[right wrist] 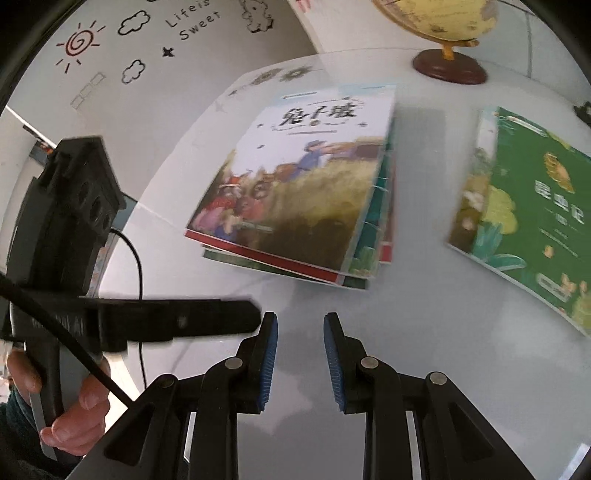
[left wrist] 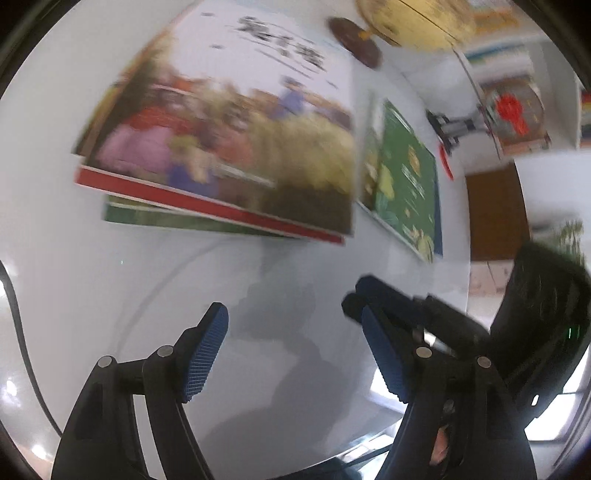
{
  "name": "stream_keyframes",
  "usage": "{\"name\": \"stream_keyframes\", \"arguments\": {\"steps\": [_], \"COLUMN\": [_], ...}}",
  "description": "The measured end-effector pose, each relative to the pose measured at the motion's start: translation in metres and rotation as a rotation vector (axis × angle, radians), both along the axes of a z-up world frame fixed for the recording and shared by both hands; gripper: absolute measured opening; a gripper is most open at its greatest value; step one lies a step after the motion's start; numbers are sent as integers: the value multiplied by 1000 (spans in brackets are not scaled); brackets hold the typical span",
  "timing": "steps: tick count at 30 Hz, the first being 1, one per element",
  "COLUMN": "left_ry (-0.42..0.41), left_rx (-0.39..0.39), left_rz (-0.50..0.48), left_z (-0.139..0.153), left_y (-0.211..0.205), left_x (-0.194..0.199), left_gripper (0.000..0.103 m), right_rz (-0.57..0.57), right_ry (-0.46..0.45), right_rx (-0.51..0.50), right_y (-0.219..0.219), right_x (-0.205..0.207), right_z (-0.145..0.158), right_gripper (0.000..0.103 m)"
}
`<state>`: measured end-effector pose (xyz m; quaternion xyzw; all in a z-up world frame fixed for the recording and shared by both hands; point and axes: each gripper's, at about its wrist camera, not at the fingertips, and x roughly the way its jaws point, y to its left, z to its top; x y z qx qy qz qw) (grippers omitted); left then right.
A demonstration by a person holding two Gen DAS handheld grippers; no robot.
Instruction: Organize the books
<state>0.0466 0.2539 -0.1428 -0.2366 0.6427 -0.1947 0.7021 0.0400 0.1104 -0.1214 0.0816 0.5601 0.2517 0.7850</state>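
Books (right wrist: pixel 295 192): flat glossy softcovers, stacked.

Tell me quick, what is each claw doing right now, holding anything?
Left claw: open wide, holding nothing, above the bare white table.
Right claw: open with a narrow gap, also holding nothing.

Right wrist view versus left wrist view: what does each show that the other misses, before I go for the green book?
Only the right wrist view: the wall stickers, the person's hand gripping the left gripper's handle, and the right gripper, empty, jaws slightly apart. Only the left wrist view: a shelf of books and the left gripper, open and empty. Both: the book stack, green book, globe and white table.
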Motion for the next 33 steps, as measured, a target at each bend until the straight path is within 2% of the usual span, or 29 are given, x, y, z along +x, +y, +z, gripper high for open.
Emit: {"name": "stream_keyframes", "arguments": {"steps": [7, 11, 15, 16, 17, 18, 20, 23, 27, 33], "left_ry": [-87, -167, -224, -235, -245, -250, -272, -288, -319, -374], "left_rx": [-22, 3, 1, 8, 17, 32, 72, 129, 177, 337], "left_rz": [-160, -245, -279, -277, -271, -263, -236, -202, -134, -117], "left_z": [23, 44, 58, 58, 58, 56, 54, 47, 37, 28], "left_y": [-47, -83, -110, -117, -122, -127, -136, -147, -158, -181], "left_x": [-3, 11, 36, 43, 51, 59, 73, 89, 104, 109], "left_gripper": [73, 73, 73, 73, 73, 73, 73, 73, 73, 73], "right_rz": [-135, -214, -301, -317, -340, -357, -396, -430, -483, -521], "right_ry": [23, 30, 9, 4, -1, -3, -16, -7, -20, -41], "right_rx": [-35, -60, -92, -101, -115, -126, -127, -72, -62, -30], "right_y": [-53, -83, -113, -119, -128, -137, -157, -184, -216, -253], "right_x": [-15, -30, -39, -40, -40, -40, -37, -24, 2, 36], "right_z": [-3, 3, 18, 20, 24, 26, 28, 25, 20, 9], "right_gripper": [25, 25, 25, 25, 31, 44, 51, 51, 51, 52]}}
